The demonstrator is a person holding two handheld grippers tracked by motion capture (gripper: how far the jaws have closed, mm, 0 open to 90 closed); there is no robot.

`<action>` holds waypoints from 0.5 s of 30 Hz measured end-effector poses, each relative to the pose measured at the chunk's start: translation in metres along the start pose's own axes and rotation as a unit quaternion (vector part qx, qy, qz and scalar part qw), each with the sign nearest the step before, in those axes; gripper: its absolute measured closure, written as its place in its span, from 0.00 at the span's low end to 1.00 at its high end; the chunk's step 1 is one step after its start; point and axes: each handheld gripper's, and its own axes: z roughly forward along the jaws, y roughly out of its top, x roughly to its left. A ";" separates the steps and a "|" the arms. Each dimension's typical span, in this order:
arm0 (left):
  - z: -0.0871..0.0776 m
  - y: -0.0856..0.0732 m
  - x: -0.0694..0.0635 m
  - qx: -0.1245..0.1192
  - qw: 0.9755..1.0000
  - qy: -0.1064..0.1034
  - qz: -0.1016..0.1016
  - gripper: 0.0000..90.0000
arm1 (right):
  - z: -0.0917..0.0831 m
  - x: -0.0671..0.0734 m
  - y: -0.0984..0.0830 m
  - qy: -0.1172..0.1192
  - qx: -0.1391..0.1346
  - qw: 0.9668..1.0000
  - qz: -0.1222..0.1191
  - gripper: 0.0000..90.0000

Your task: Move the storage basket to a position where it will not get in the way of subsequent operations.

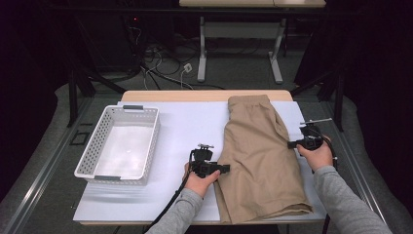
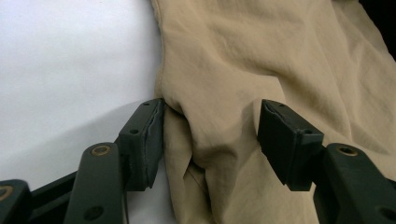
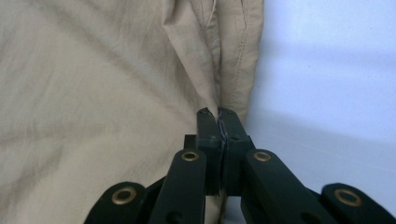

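The khaki shorts (image 1: 260, 156) lay folded lengthwise on the right half of the white surface (image 1: 190, 126), waistband toward the far edge and the leg hems toward the person. Taking the shorts as the landmark, the left claw (image 1: 220, 169) sat at their left edge, about two thirds of the way down toward the hems. In the left gripper view its jaws stood apart around a raised ridge of the cloth (image 2: 210, 135); the left pad lay against the fabric's edge while the right pad stood clear of it, so the cloth was between the jaws but not pinched. The right claw (image 1: 293, 144) was at the shorts' right edge, farther up toward the waistband. In the right gripper view its jaws were pressed together on a fold of the stitched side seam (image 3: 219, 93), clamping the fabric. Well to the left of the shorts, across bare surface, stood a white perforated basket (image 1: 92, 141), with nothing seen inside. Both hands came in from the near side of the shorts, in grey sleeves (image 1: 341, 195).
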 end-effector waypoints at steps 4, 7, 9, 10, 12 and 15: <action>0.001 0.001 0.001 0.003 1.000 -0.002 -0.003 0.55 | -0.001 -0.001 0.001 0.001 -0.002 1.000 0.003 0.99; 0.001 0.001 0.003 0.006 1.000 0.003 -0.007 0.66 | -0.002 -0.003 0.002 -0.002 -0.001 1.000 0.005 0.99; 0.001 0.000 0.004 0.009 1.000 0.000 -0.014 0.72 | -0.002 -0.002 0.002 -0.003 0.000 1.000 0.006 0.99; 0.001 0.000 0.004 0.009 1.000 0.003 -0.014 0.75 | -0.002 -0.002 0.002 -0.004 0.000 1.000 0.004 0.99; 0.001 0.000 0.005 0.011 1.000 0.006 -0.016 0.82 | -0.002 -0.001 0.002 -0.004 0.000 1.000 0.000 0.99; 0.000 -0.001 0.007 0.017 1.000 0.000 -0.023 0.90 | -0.004 0.001 0.003 0.002 0.003 1.000 0.002 0.92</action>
